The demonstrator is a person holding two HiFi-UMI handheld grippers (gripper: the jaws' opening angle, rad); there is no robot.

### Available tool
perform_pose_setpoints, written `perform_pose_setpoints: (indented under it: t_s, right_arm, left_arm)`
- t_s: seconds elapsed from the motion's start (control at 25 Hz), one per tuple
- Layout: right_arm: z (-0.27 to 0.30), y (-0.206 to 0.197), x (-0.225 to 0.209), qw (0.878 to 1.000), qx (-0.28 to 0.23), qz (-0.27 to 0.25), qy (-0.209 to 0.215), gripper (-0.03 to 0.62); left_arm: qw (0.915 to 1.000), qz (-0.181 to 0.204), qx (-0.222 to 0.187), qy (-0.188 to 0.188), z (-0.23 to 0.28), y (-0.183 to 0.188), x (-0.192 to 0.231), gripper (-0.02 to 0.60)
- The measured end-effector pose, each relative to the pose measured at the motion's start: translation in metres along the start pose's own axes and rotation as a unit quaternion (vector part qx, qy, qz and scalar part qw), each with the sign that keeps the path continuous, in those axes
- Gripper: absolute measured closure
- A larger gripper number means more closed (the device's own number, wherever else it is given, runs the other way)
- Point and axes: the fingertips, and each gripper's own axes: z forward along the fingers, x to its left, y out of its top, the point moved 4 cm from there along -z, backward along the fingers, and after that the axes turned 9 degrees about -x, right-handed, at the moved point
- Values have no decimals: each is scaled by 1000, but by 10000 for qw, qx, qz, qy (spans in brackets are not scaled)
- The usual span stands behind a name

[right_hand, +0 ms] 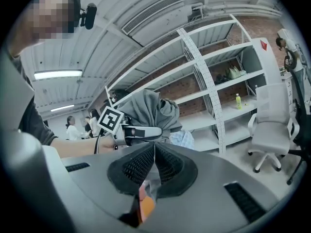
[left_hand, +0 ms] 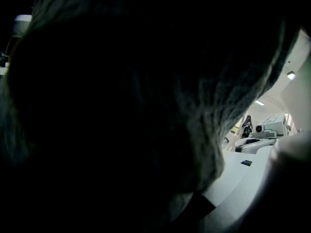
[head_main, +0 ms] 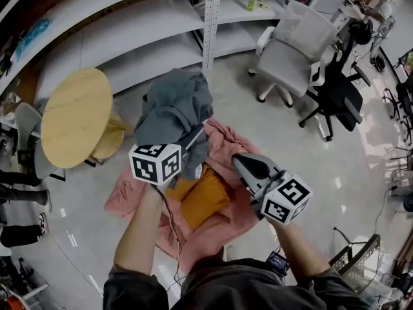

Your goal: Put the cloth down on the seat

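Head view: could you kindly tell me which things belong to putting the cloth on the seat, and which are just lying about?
In the job: grey cloth, held by the left gripper; right gripper, shut; pink fabric and orange fabric below, probably covering the seat.
Lying about: round wooden table; white office chair; black office chair; green bottle on the shelf.

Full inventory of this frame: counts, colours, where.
grey cloth: 1, grey, bunched in left hand-held gripper
pink cloth: 1, pink, spread below both grippers
orange cloth: 1, orange, on the pink cloth
round table: 1, light wood, left
white office chair: 1, white, by the shelving
black office chair: 1, black, beside the white one
bottle: 1, green, on a shelf
shelving: 1, white, along the back
left hand-held gripper: 1, grey, shut on grey cloth
right hand-held gripper: 1, grey, jaws together, empty
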Motion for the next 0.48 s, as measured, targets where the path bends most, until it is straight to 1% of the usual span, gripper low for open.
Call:
perform_pose_setpoints:
  t_s: [0.16, 0.28, 0.36, 0.48]
  right_arm:
    - [25, -5, -13, 9999, 111, -35, 20, 577]
    - [40, -8, -18, 9998, 175, -68, 53, 577]
    - [47, -12, -23, 9997, 211, -58, 51, 577]
    - [57, -18, -29, 9996, 269, -70, -16, 577]
  left_arm:
    - [9991, 83, 412, 111, 36, -20, 26, 272]
    - [9964, 209, 800, 184, 58, -33, 41, 269]
    - [9928, 305, 1124, 274, 73, -44, 51, 263]
    - [9835, 413, 1727, 333, 94, -68, 66, 238]
